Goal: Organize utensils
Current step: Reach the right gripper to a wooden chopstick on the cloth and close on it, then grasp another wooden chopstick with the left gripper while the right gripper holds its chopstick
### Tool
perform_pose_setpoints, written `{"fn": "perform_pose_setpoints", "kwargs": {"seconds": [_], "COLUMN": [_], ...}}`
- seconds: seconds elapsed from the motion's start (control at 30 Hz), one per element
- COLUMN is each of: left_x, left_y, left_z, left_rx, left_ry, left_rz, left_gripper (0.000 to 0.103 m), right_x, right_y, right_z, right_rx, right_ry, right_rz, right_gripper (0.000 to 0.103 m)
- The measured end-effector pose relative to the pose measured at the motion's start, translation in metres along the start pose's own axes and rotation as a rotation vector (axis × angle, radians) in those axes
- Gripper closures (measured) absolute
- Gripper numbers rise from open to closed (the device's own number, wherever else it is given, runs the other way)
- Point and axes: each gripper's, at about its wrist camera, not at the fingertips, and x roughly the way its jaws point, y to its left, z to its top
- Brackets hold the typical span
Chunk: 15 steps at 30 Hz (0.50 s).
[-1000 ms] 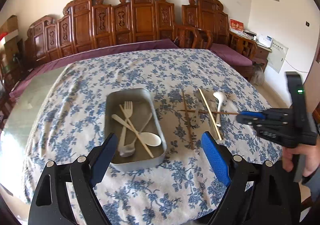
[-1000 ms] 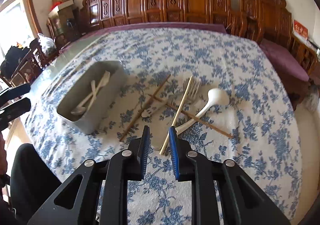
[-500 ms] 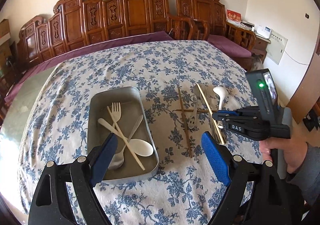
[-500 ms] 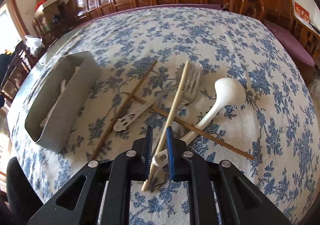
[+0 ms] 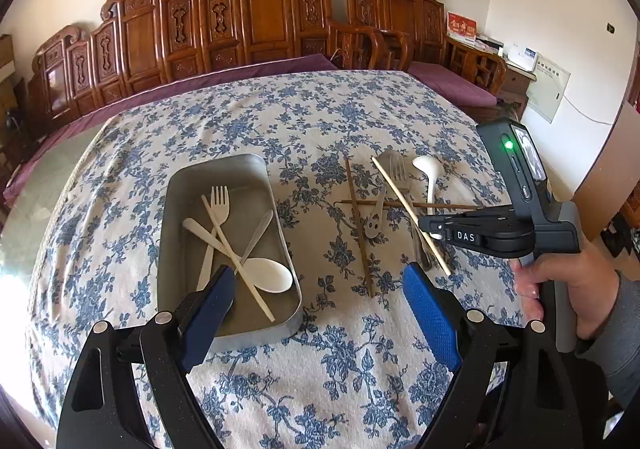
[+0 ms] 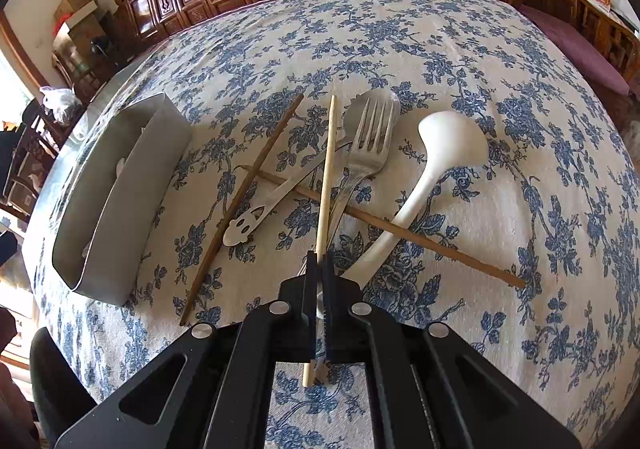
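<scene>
Right wrist view shows the right gripper (image 6: 319, 269) at bottom middle, its jaws pinched tight on the pale chopstick (image 6: 327, 173), probably to carry it to the metal tray (image 6: 120, 185) at left. The chopstick lies across a metal fork (image 6: 366, 153) and a brown chopstick (image 6: 384, 227), which may get dragged. Left gripper (image 5: 320, 289) waits near the tray, jaws wide and empty.
</scene>
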Motion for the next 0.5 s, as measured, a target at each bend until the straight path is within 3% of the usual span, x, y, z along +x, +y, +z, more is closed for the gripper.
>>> {"fn": "perform_pose_setpoints", "kwargs": {"seconds": [0.5], "left_x": [-0.017], "left_y": [-0.005], "left_z": [-0.014], "left_rx": [0.001], "left_ry": [-0.002], "left_rz": [0.021], "left_gripper": [0.021], "right_x": [-0.012], "right_y": [0.009], "right_z": [-0.015], "right_rx": [-0.072], "right_ry": [0.003], "right_rz": [-0.011], "right_gripper": [0.096]}}
